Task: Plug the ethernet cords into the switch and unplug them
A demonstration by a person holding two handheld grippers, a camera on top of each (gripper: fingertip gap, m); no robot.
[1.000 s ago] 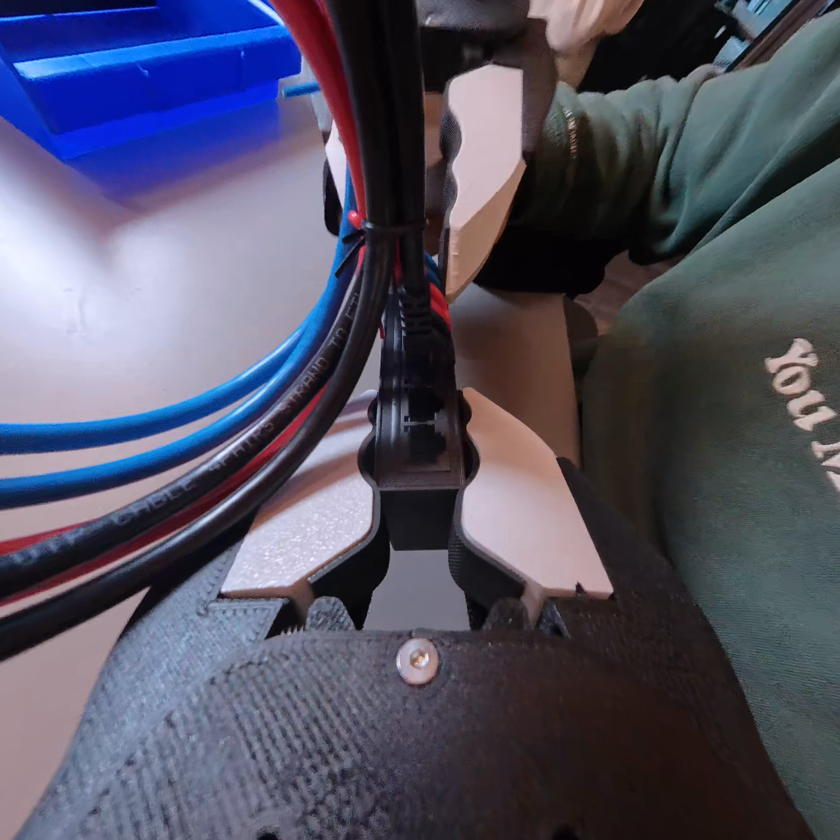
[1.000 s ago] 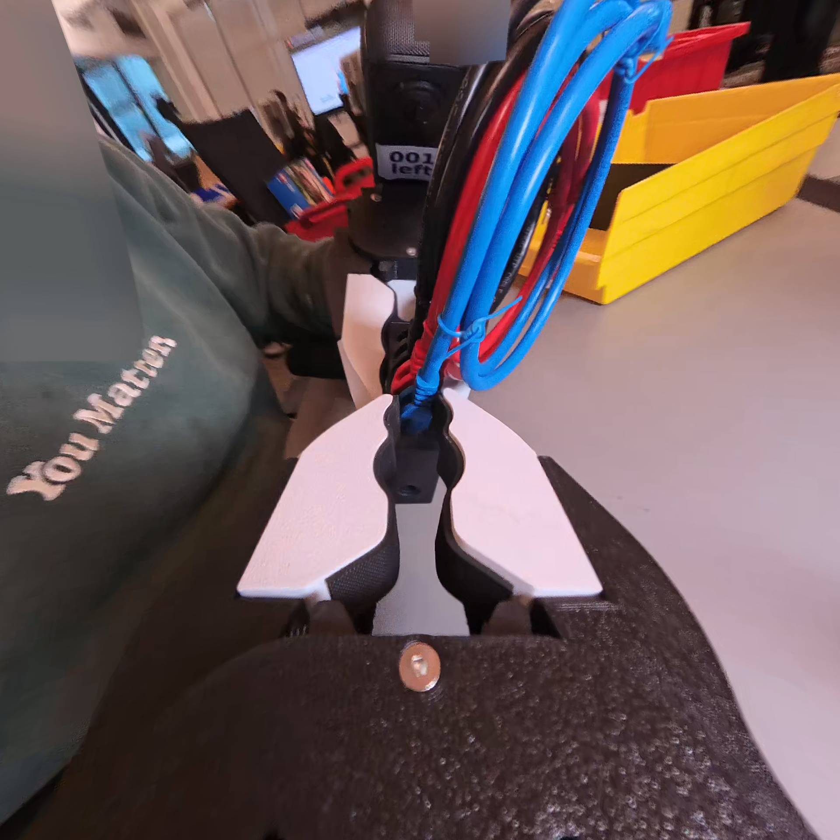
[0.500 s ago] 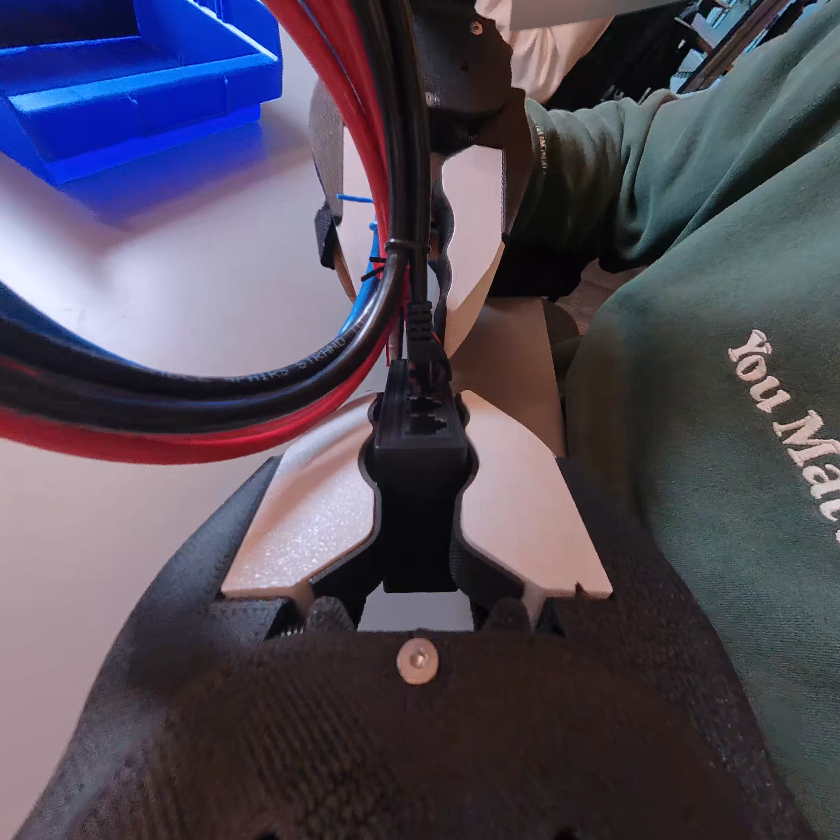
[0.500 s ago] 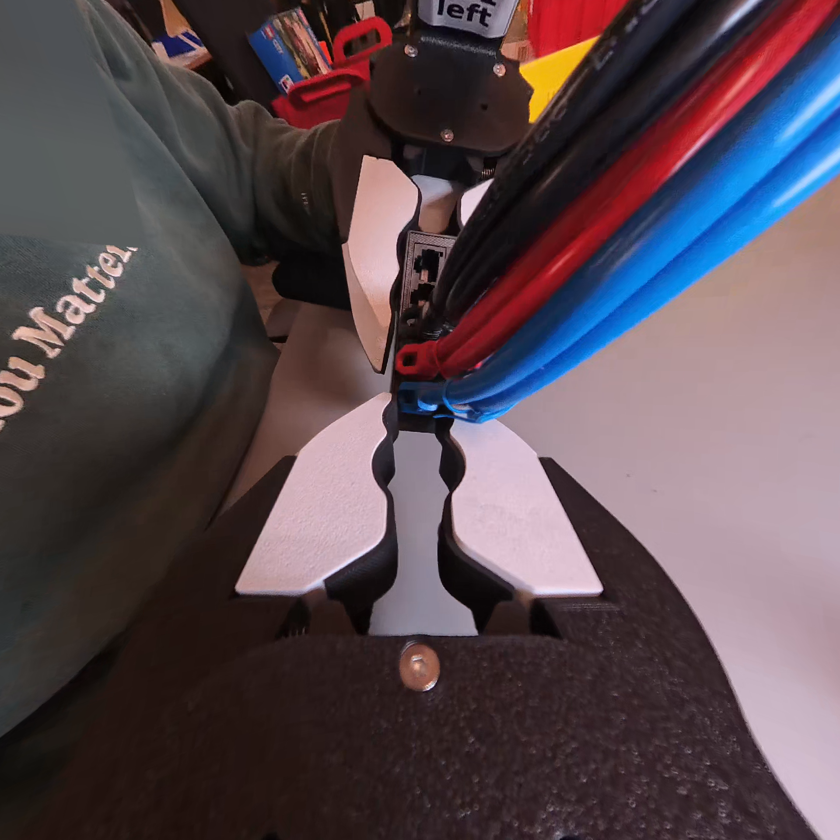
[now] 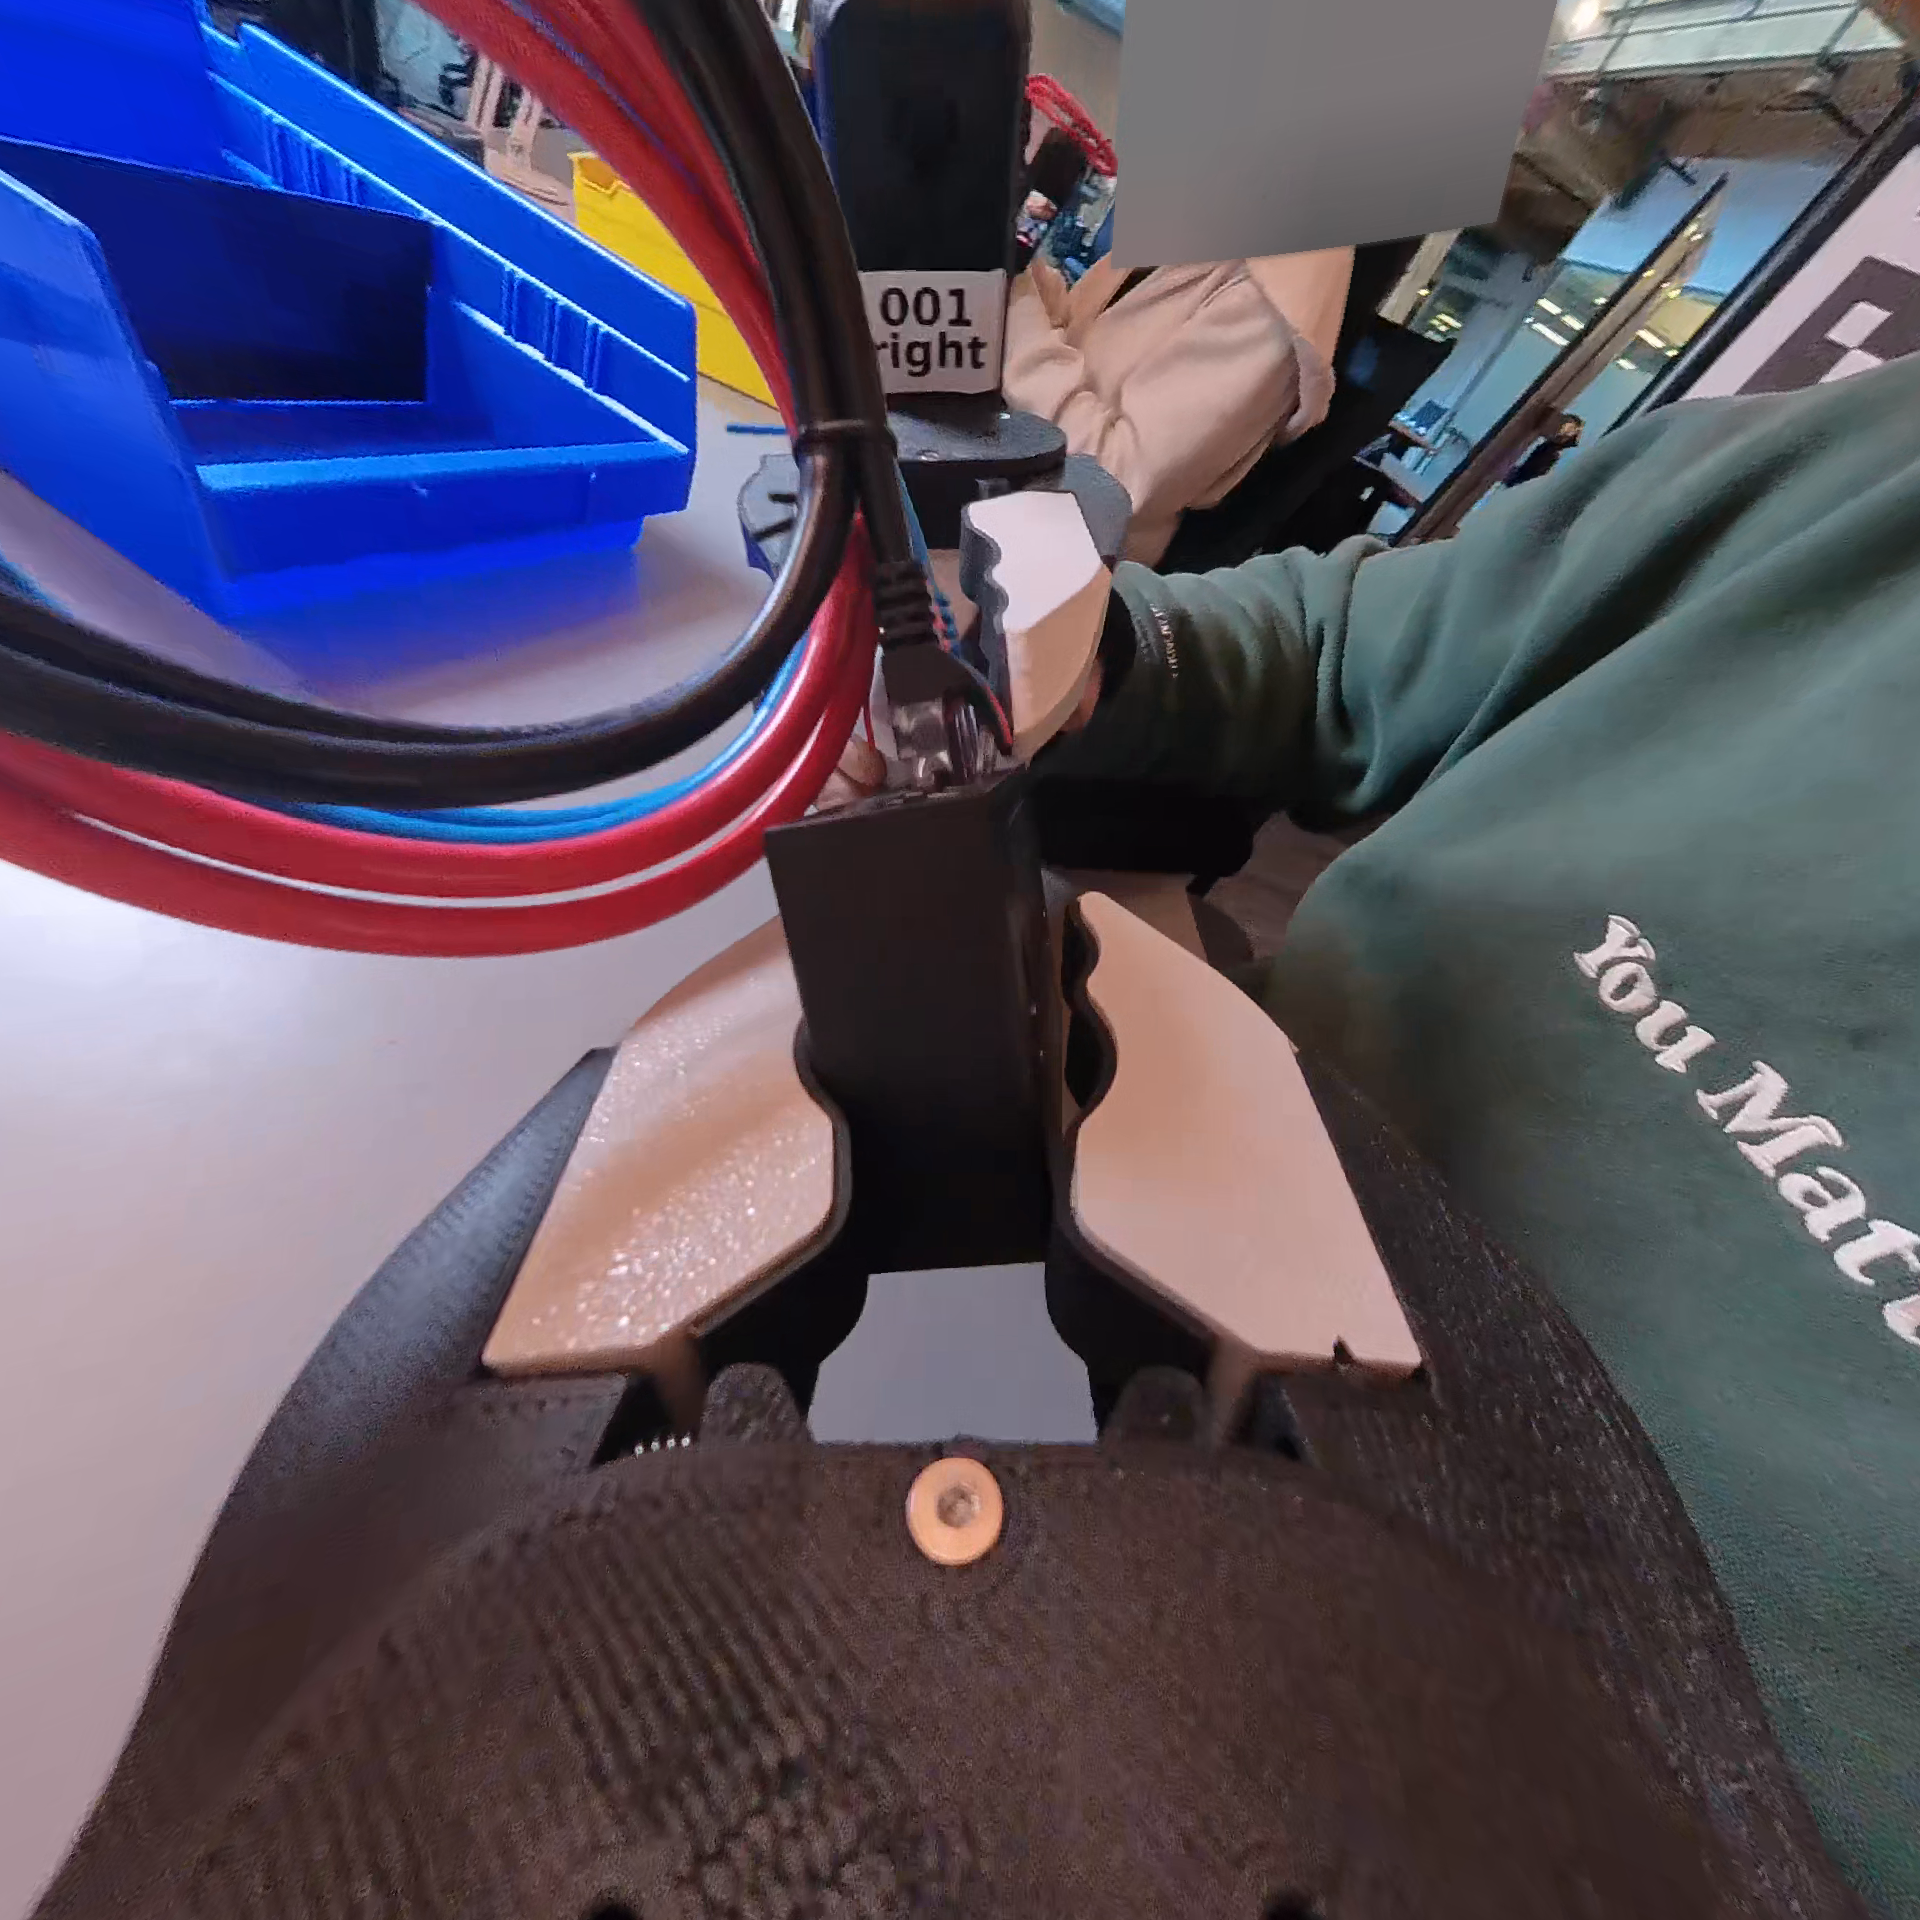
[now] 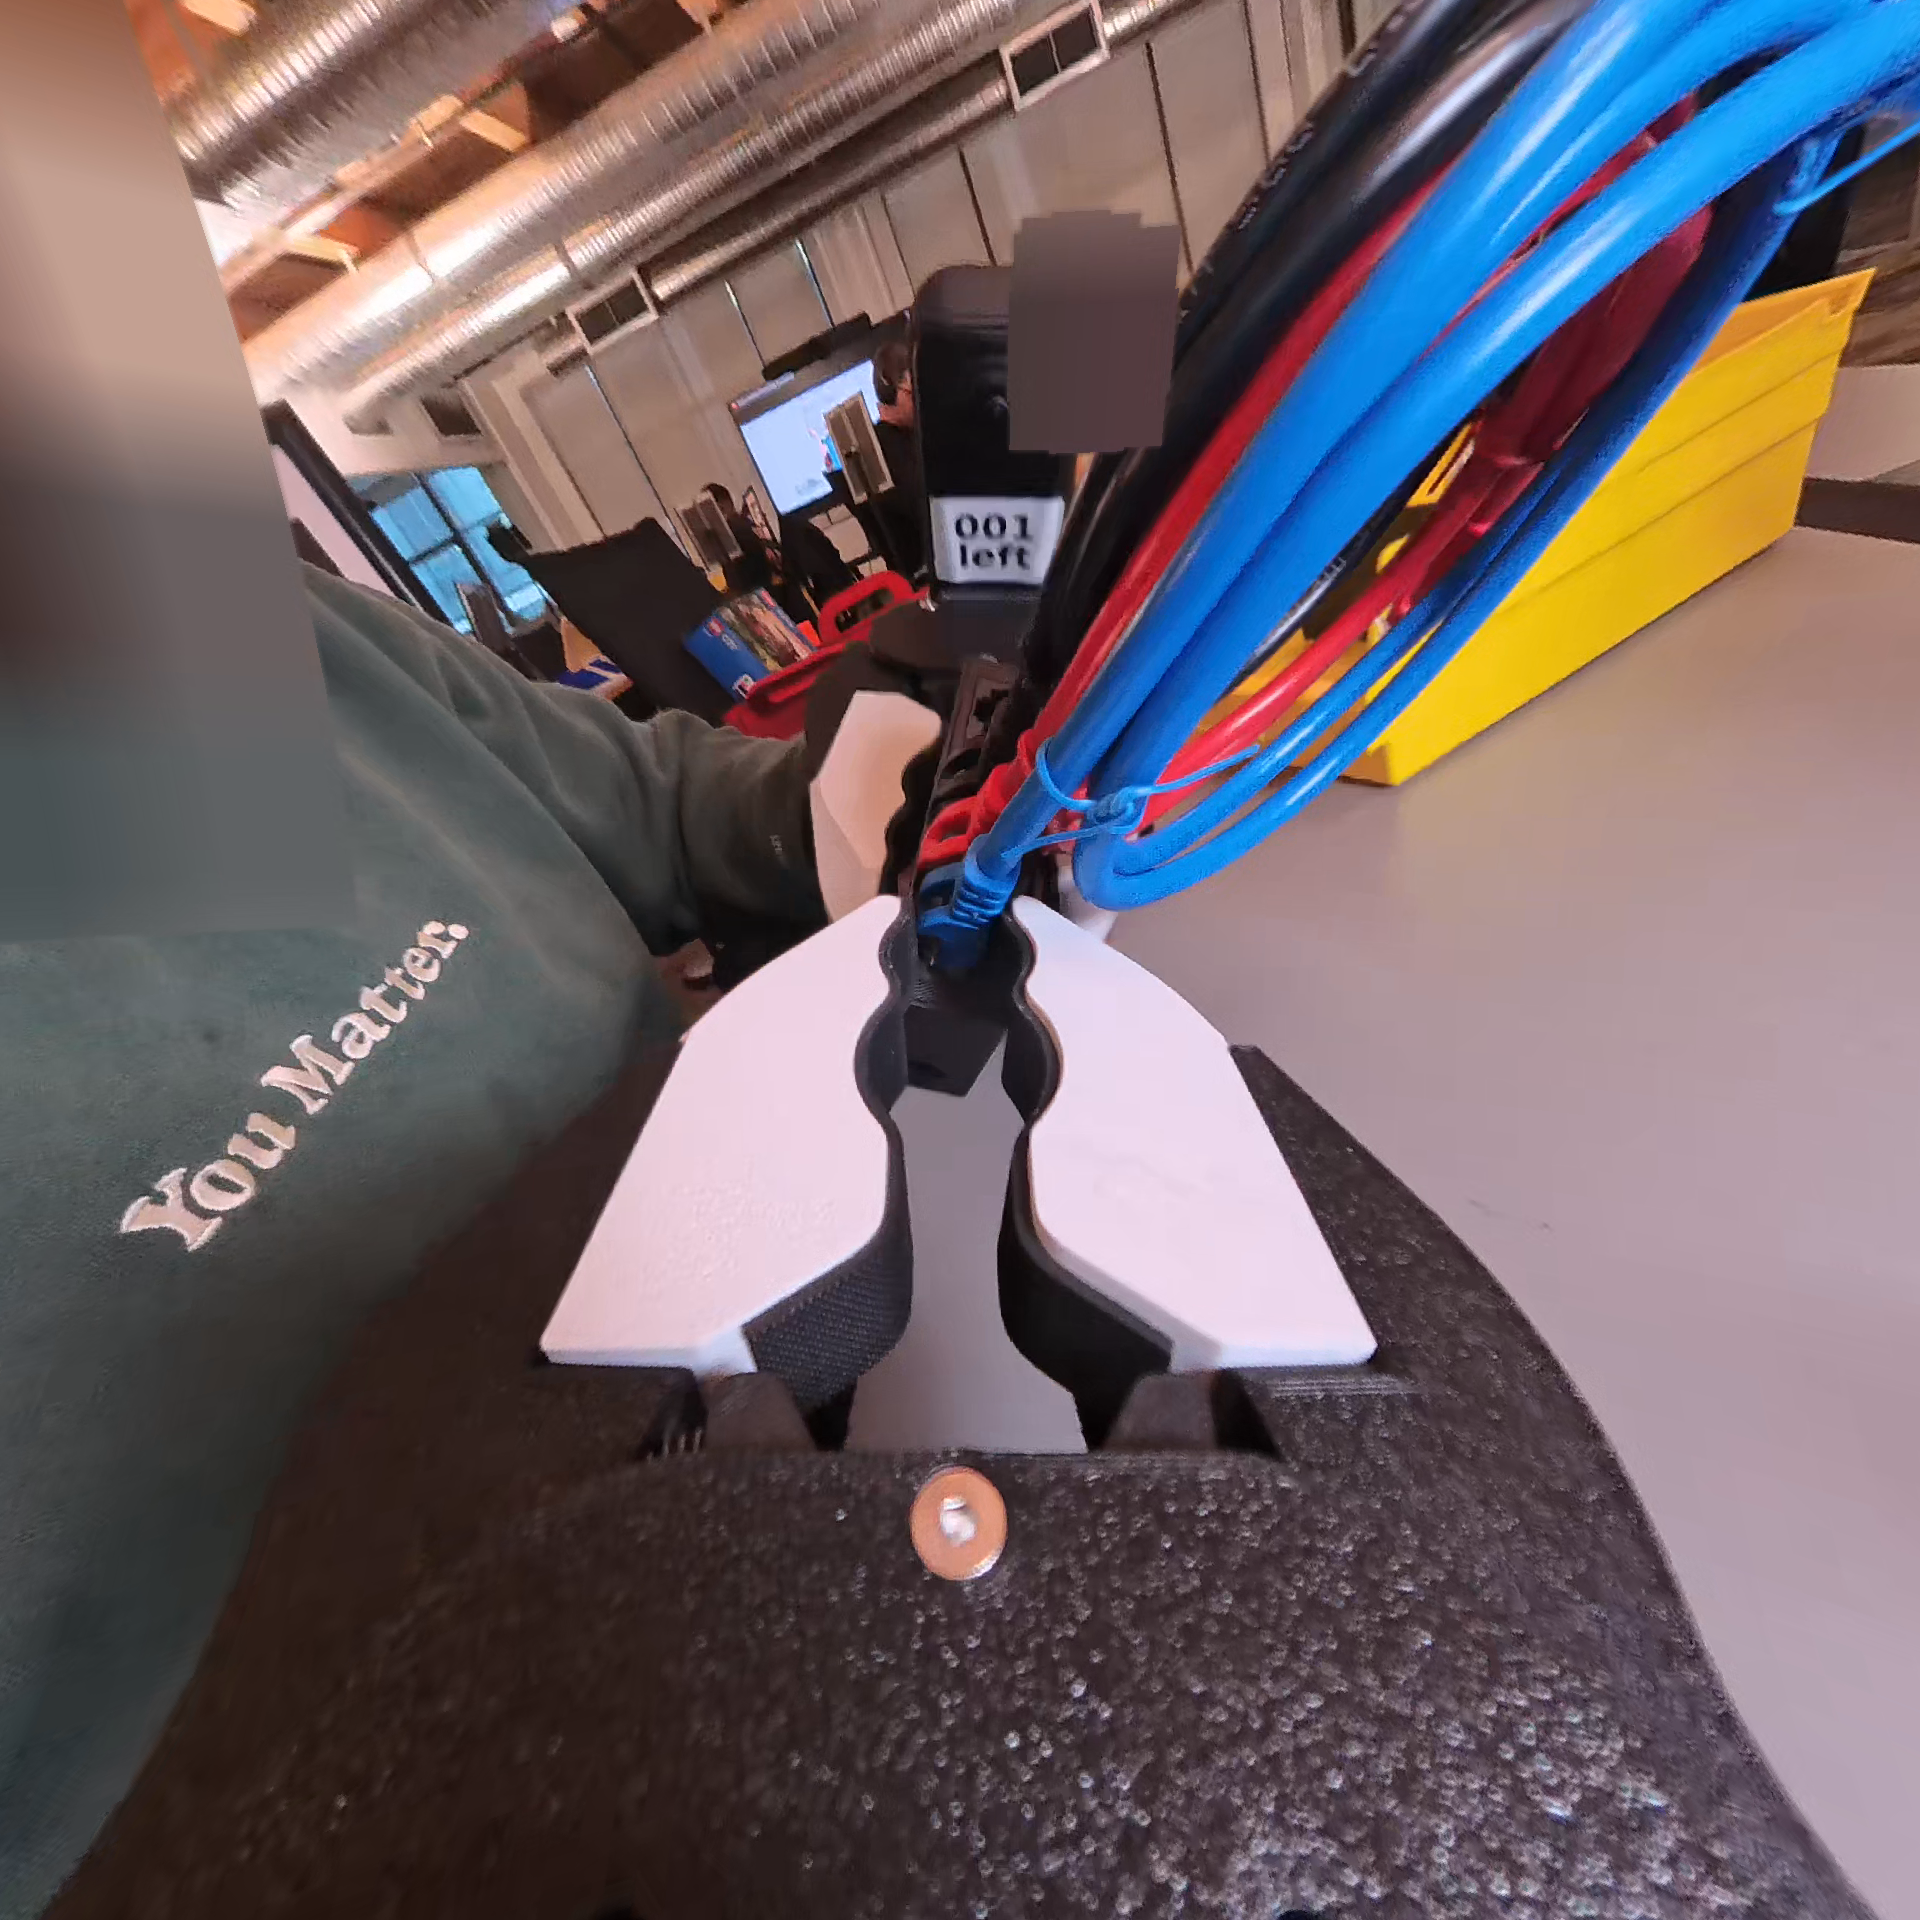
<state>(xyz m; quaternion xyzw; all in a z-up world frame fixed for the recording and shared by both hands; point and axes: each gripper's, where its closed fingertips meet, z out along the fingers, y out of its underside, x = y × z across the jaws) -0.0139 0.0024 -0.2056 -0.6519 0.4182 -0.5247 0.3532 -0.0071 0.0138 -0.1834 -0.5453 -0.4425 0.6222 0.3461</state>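
My left gripper (image 5: 925,925) is shut on one end of the black switch (image 5: 914,1039), held above the table. A black cord's plug (image 5: 902,613) goes into the switch's far side. Coiled black (image 5: 416,727) and red (image 5: 416,894) cords hang to the left. My right gripper (image 6: 958,909) is shut on the switch's other end (image 6: 940,1039). A blue plug (image 6: 966,899) sits at its fingertips and a red plug (image 6: 951,826) is just beyond. Blue cords (image 6: 1351,416) loop up to the right. One finger of each gripper also shows in the other's view (image 5: 1039,613) (image 6: 862,790).
Blue bins (image 5: 312,364) stand at the far left of the grey table (image 6: 1558,1039). A yellow bin (image 6: 1610,540) stands at the far right. A person's green sleeve (image 5: 1558,831) is close beside both grippers. People and screens are in the background. The tips of both grippers are at nearly the same place.
Both grippers have tilted upward with the switch between them, so the room behind shows now. The cord bundle has swung aside. Half a second ago the switch sat at my right fingertips; now it sits deeper.
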